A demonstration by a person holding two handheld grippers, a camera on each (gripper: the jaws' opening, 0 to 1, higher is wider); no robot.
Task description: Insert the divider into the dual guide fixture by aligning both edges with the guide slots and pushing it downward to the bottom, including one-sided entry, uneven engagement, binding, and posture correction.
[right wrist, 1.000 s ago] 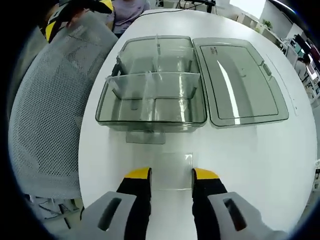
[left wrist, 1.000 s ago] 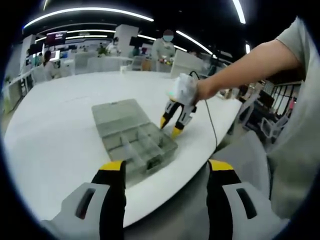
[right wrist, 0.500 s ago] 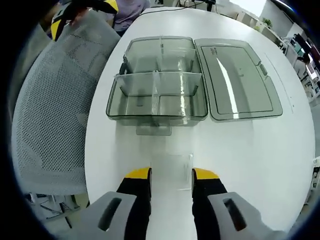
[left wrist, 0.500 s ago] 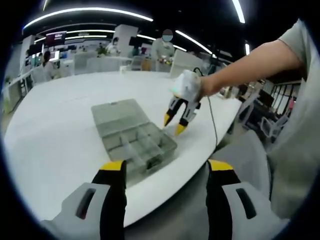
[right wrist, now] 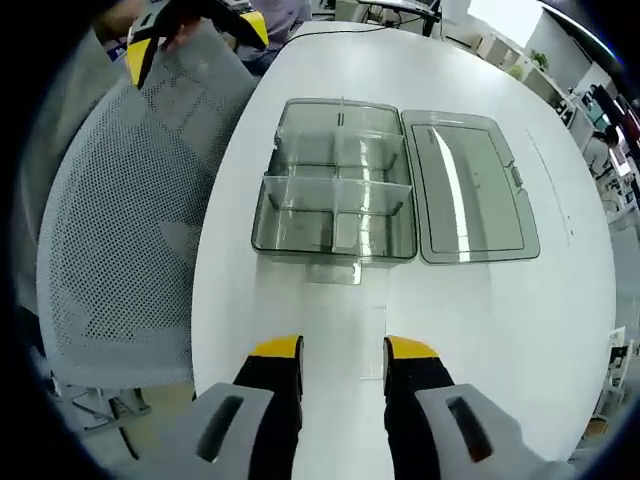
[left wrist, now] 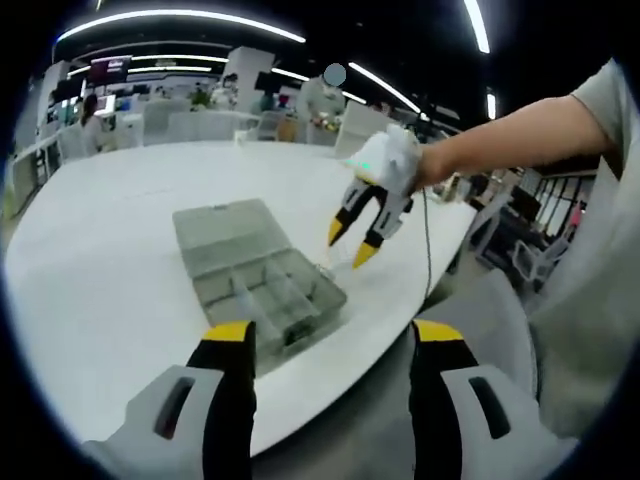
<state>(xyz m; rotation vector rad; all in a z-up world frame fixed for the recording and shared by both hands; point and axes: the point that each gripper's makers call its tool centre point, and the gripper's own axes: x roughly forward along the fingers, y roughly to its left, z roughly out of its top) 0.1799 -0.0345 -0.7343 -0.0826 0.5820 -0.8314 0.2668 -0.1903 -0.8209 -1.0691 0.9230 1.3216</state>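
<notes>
Right gripper [right wrist: 342, 350] hangs above the white table [right wrist: 520, 300], jaws pinching the clear divider [right wrist: 344, 335] by its near edge, well short of the open compartment box [right wrist: 338, 195]; left gripper [left wrist: 330, 345], jaws spread with nothing between them, sits off the table edge near a mesh chair [right wrist: 120, 220].

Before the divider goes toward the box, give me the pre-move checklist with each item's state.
1. Divider between the right gripper's jaws: ok, a clear sheet spans the gap.
2. Grip firm: cannot tell.
3. Organizer box open, lid flat beside it: ok.
4. Divider edges lined up with the guide slots: not ok, it is short of the box, above the table.
5. Left gripper clear of the box: ok, jaws open, back over the table edge.
</notes>
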